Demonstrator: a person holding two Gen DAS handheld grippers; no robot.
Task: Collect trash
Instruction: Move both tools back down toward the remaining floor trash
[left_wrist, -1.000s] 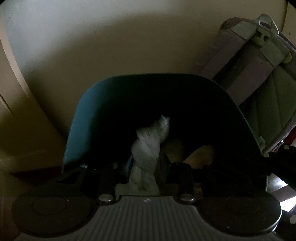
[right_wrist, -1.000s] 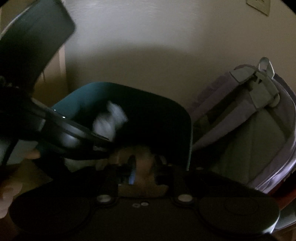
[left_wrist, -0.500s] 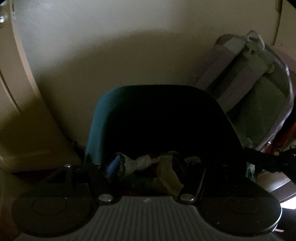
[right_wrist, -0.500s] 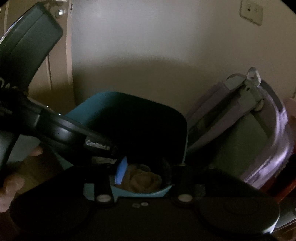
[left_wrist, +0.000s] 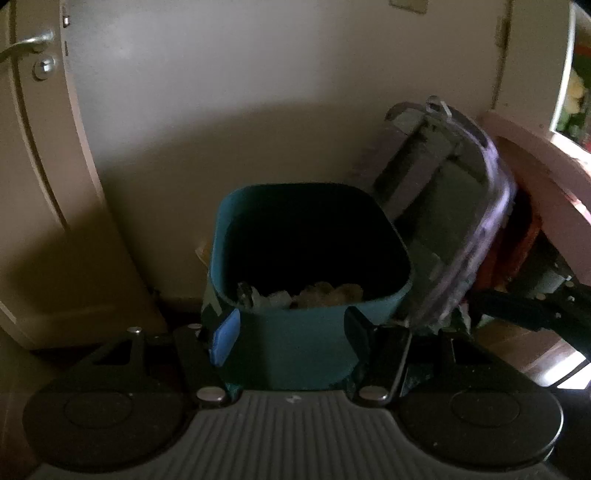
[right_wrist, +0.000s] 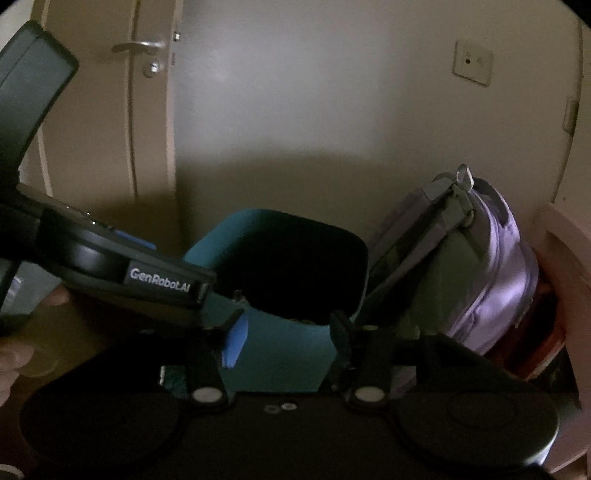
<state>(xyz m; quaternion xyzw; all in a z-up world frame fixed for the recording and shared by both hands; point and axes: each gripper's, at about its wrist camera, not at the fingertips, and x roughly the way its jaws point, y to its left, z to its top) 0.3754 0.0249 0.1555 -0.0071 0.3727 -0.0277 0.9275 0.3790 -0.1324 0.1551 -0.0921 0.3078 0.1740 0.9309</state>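
Left gripper (left_wrist: 291, 341) stood spread and empty, right gripper (right_wrist: 286, 338) was opening, empty, both above teal bin (left_wrist: 308, 295) holding trash (left_wrist: 314, 293).

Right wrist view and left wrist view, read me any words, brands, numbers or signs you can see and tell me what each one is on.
"GenRobot.AI": white lettering on the side of the left gripper, seen in the right wrist view; the last letters are partly cut off.
Small white mark on the ribbed grey gripper body in the left wrist view: too small to read.
Wall plate: no text.
Bin and backpack: no text visible.
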